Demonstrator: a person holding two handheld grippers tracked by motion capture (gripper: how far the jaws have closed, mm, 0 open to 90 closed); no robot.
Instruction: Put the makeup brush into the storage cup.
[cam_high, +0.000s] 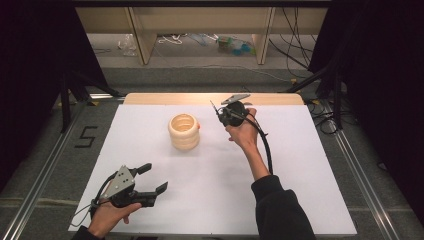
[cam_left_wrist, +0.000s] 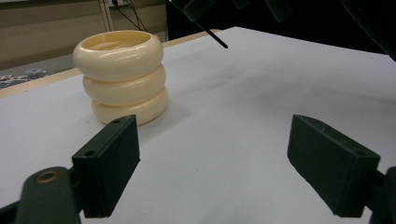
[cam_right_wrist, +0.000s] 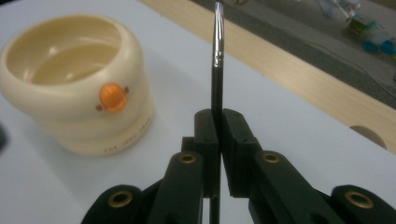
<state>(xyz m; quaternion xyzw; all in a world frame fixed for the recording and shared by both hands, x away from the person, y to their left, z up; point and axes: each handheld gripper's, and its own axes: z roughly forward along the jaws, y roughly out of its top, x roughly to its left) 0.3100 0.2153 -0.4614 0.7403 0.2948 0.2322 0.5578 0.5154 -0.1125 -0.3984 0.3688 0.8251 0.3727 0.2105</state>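
Note:
A cream holder (cam_high: 184, 131) made of three stacked rings stands upright at the middle of the white sheet; it is hollow, with a small orange knob (cam_right_wrist: 113, 97) on its side. My right gripper (cam_high: 221, 116) hovers to the right of the holder (cam_right_wrist: 74, 84), raised above the sheet. It (cam_right_wrist: 219, 126) is shut on a thin black stick (cam_right_wrist: 217, 56) with a silvery tip that points out past the jaws. My left gripper (cam_high: 156, 178) rests low near the front left, open, nothing between its pads (cam_left_wrist: 107, 163), facing the holder (cam_left_wrist: 120, 74).
The white sheet (cam_high: 280, 180) covers a wooden table whose bare strip (cam_high: 200, 98) runs along the far edge, with a round hole (cam_right_wrist: 369, 135) in it. Metal rails flank the table. Cables and small clutter (cam_high: 232, 45) lie on the floor beyond.

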